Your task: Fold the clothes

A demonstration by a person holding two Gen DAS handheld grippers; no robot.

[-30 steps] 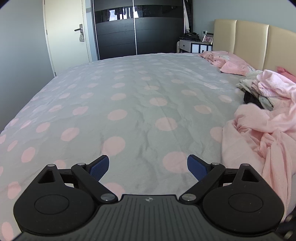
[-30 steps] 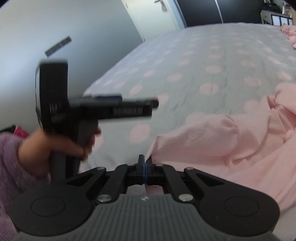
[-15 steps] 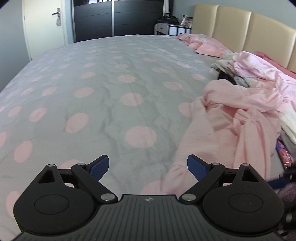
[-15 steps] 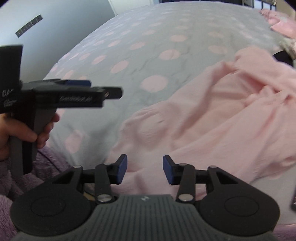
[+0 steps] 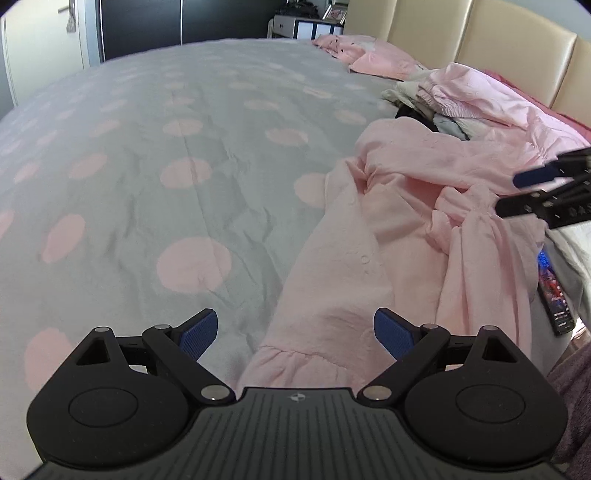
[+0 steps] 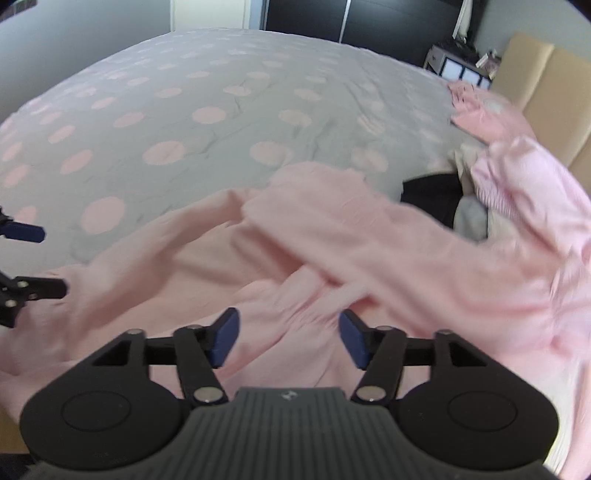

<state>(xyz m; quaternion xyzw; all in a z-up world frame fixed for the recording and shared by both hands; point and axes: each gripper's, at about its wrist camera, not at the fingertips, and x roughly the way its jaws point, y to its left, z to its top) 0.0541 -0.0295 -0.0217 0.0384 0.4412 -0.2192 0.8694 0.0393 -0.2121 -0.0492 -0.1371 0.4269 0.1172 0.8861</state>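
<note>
A crumpled pale pink garment [image 5: 388,221] lies on the right side of the bed, its frilled hem near the front edge; it also fills the right wrist view [image 6: 332,251]. My left gripper [image 5: 294,332] is open and empty, just above the hem. My right gripper [image 6: 288,334] is open and empty, hovering over the middle of the garment. The right gripper's blue-tipped fingers [image 5: 535,177] show at the right edge of the left wrist view. The left gripper's fingers [image 6: 26,232] show at the left edge of the right wrist view.
The bed has a grey cover with pink dots [image 5: 184,166]. A pile of other clothes [image 5: 461,99] lies by the beige headboard [image 5: 517,48], with a pink pillow [image 5: 376,59] behind. A dark wardrobe [image 6: 332,18] and a nightstand [image 5: 303,26] stand beyond the bed.
My right gripper opened from shut and swung right over the pink garment. My left gripper turned right toward the garment's hem, staying open.
</note>
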